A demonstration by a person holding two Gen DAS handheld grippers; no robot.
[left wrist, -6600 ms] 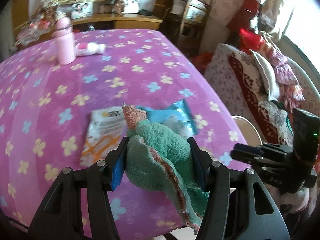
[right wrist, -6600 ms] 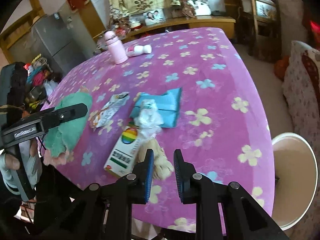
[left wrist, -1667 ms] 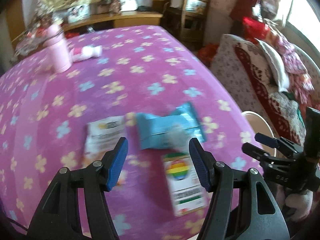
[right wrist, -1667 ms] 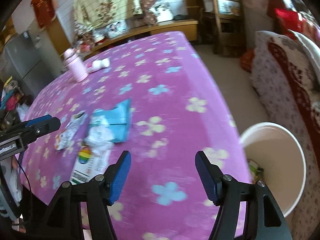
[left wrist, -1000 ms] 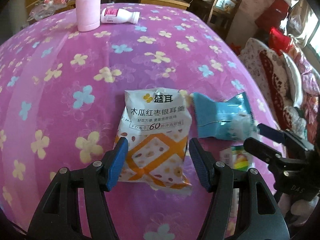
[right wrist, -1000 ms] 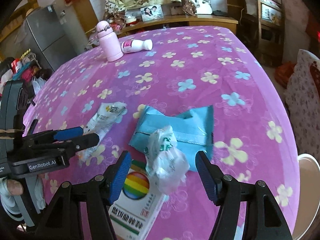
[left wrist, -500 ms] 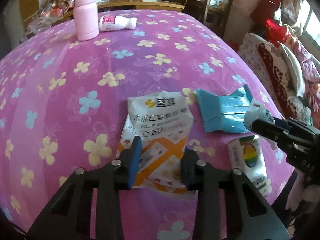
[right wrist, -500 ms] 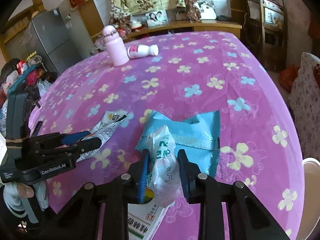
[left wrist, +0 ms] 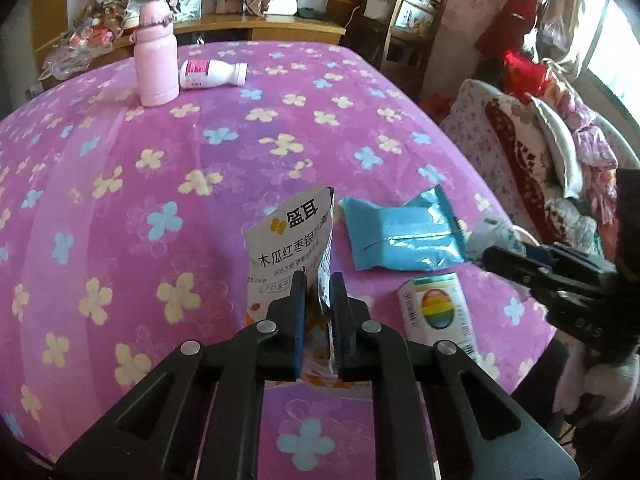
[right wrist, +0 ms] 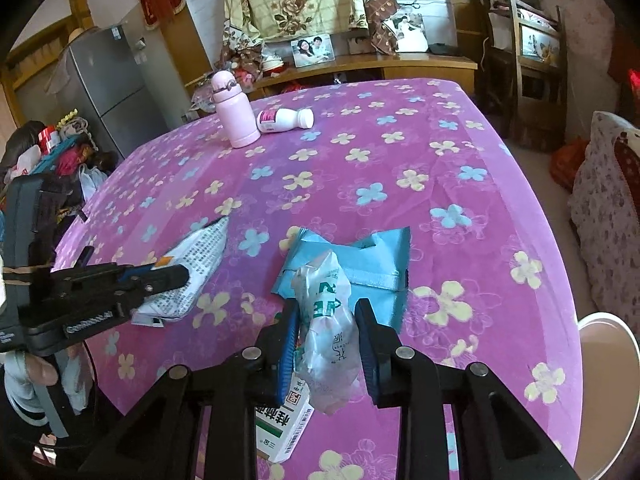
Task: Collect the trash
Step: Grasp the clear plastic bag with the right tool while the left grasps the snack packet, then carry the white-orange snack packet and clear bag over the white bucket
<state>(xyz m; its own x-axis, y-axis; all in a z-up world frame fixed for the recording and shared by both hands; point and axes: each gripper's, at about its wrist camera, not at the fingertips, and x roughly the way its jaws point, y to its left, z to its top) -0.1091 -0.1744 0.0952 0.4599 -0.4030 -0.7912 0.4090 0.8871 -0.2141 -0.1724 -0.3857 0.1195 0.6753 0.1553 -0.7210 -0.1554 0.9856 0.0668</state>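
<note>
My left gripper (left wrist: 318, 280) is shut on the lower part of a white and orange snack packet (left wrist: 290, 240), whose top now stands up off the purple flowered tablecloth (left wrist: 160, 184). The same packet (right wrist: 192, 276) shows in the right wrist view, pinched by the left gripper (right wrist: 176, 274). My right gripper (right wrist: 326, 312) is shut on a crumpled clear plastic bag (right wrist: 328, 320) with green print, held above the cloth. A blue foil wrapper (left wrist: 400, 236) and a small box with a rainbow circle (left wrist: 438, 312) lie flat between both grippers.
A pink flask (left wrist: 156, 56) stands at the far side of the table with a white bottle (left wrist: 212, 74) lying beside it. A white bin's rim (right wrist: 608, 360) shows off the table's right edge. A sofa with cushions (left wrist: 540, 152) stands to the right, a wooden chair (right wrist: 532, 60) behind.
Both grippers closed, the left on the snack packet and the right on the plastic bag. Both then rose slightly, tipping the packet upright and raising the bag off the blue wrapper.
</note>
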